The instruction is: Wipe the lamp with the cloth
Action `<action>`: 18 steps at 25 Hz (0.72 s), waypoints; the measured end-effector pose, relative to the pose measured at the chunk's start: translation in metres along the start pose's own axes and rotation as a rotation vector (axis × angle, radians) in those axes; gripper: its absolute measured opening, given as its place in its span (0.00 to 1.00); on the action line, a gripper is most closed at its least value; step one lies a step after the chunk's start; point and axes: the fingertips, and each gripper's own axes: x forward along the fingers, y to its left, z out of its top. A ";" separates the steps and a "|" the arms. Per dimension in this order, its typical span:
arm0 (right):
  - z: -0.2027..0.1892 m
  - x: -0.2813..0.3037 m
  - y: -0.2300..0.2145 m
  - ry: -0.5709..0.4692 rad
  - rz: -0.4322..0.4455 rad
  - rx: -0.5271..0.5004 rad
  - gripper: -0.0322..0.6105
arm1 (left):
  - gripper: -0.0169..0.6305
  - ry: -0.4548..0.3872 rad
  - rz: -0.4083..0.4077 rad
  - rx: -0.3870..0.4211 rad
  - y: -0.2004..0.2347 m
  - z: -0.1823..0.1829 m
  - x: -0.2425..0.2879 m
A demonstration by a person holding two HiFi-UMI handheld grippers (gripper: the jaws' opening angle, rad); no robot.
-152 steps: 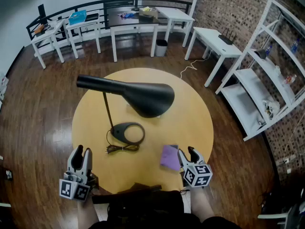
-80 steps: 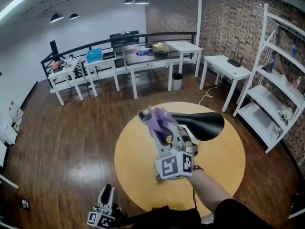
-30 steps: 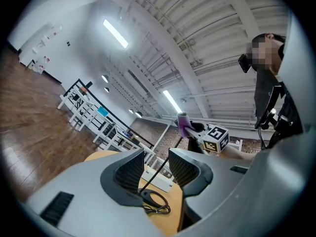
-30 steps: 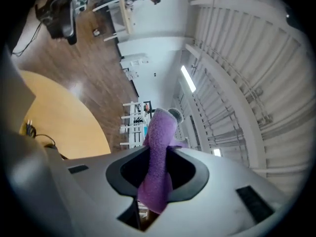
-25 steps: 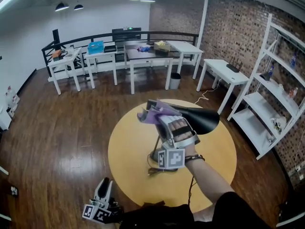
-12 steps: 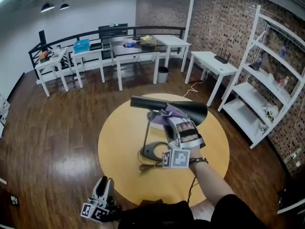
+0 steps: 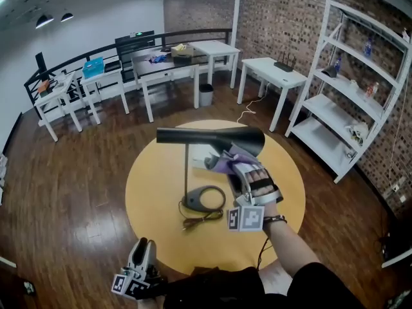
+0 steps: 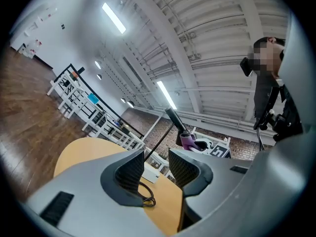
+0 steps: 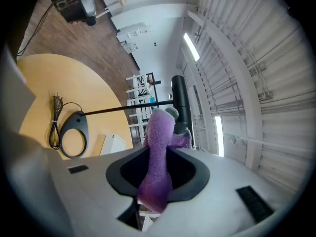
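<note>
**Operator:** Which step is in hand?

**Technician:** The wiping pass itself, by my reading. The lamp [image 7: 212,136] stands on the round table [image 7: 151,192]. The right gripper [image 7: 230,170] is clamped on the purple cloth [image 7: 224,162], and the folded cloth sticks out past the jaws. The cloth sits just under the wide end of the shade [image 9: 179,100], at or very near its surface. No view confirms firm contact.

**Operator:** And the other gripper?

**Technician:** The left gripper [image 8: 155,166] is low, well apart from the lamp on the person's side. Its jaws are apart with nothing between them. It takes no part in the wipe.

**Operator:** What does the next move call for?

**Technician:** Press the cloth lightly against the shade and draw it along the surface towards the narrow end. Keep the clamp firm so that the cloth does not slip out.

**Operator:** Any hazard?

**Technician:** The shade sits on a thin stem over a small base [image 7: 205,198]. A hard push may tip or turn the lamp. If it rocks, steady the base with the free gripper.
</note>
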 end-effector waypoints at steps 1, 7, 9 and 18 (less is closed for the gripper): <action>-0.005 -0.002 0.000 0.007 -0.001 0.006 0.21 | 0.26 0.005 -0.011 -0.002 -0.003 -0.001 0.003; -0.014 -0.021 -0.012 0.006 0.029 0.126 0.21 | 0.26 0.038 -0.040 0.005 -0.007 -0.005 0.014; -0.003 -0.034 -0.040 -0.074 0.026 0.224 0.21 | 0.26 0.047 -0.032 0.006 -0.007 -0.013 0.015; 0.137 0.018 -0.125 -0.458 0.278 0.351 0.21 | 0.26 0.019 -0.034 0.041 -0.009 -0.007 0.019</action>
